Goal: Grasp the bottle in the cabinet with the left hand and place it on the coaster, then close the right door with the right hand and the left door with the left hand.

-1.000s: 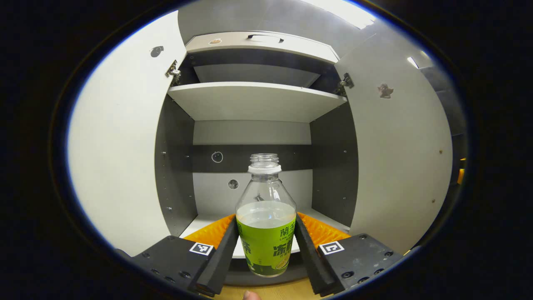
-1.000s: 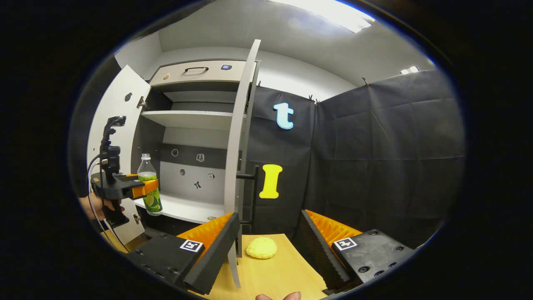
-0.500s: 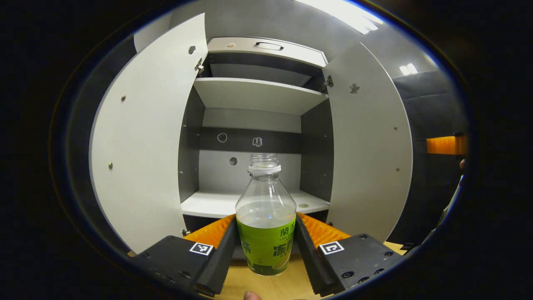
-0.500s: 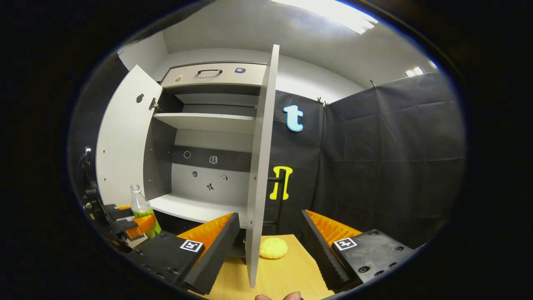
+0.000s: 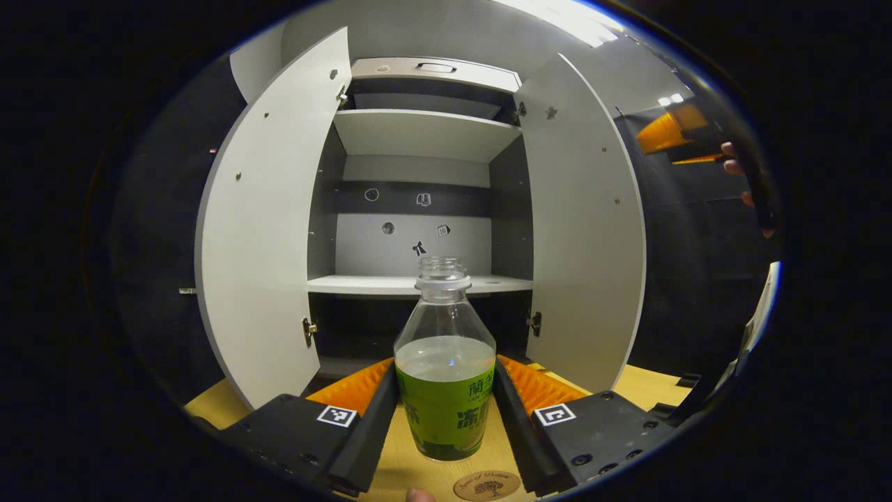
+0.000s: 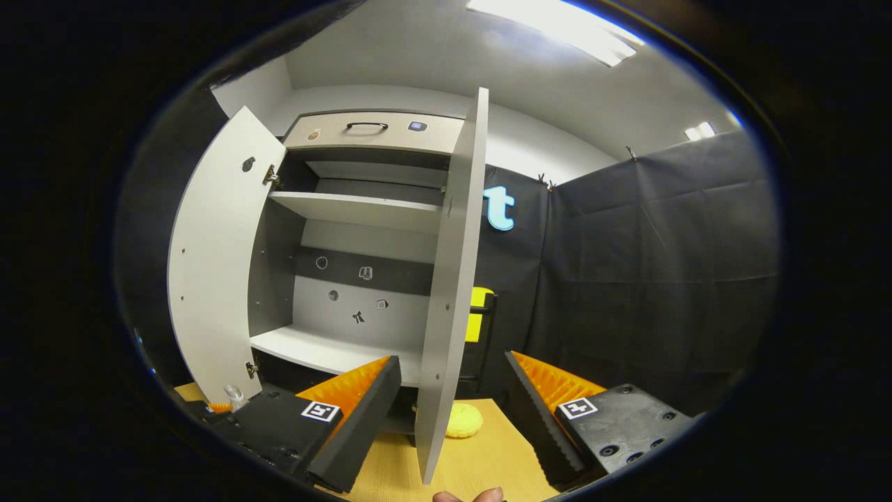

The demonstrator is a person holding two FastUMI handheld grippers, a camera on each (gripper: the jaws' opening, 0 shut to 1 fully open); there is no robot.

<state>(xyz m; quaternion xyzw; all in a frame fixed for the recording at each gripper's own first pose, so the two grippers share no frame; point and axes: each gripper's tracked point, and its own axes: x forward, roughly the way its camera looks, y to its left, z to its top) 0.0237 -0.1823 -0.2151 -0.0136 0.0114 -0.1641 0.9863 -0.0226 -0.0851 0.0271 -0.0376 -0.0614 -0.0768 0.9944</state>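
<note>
Between the left gripper (image 5: 446,411) fingers, half-full bottle (image 5: 444,390) clamped; cabinet (image 5: 418,209) bare; right gripper (image 6: 453,411) wide.

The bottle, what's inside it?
The bottle, uncapped and held by the left gripper, has cloudy pale liquid up to the label's top edge. The green label hides whatever sits lower down.

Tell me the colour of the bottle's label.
Green, with darker green lettering; the bottle shows best in the left gripper view.
</note>
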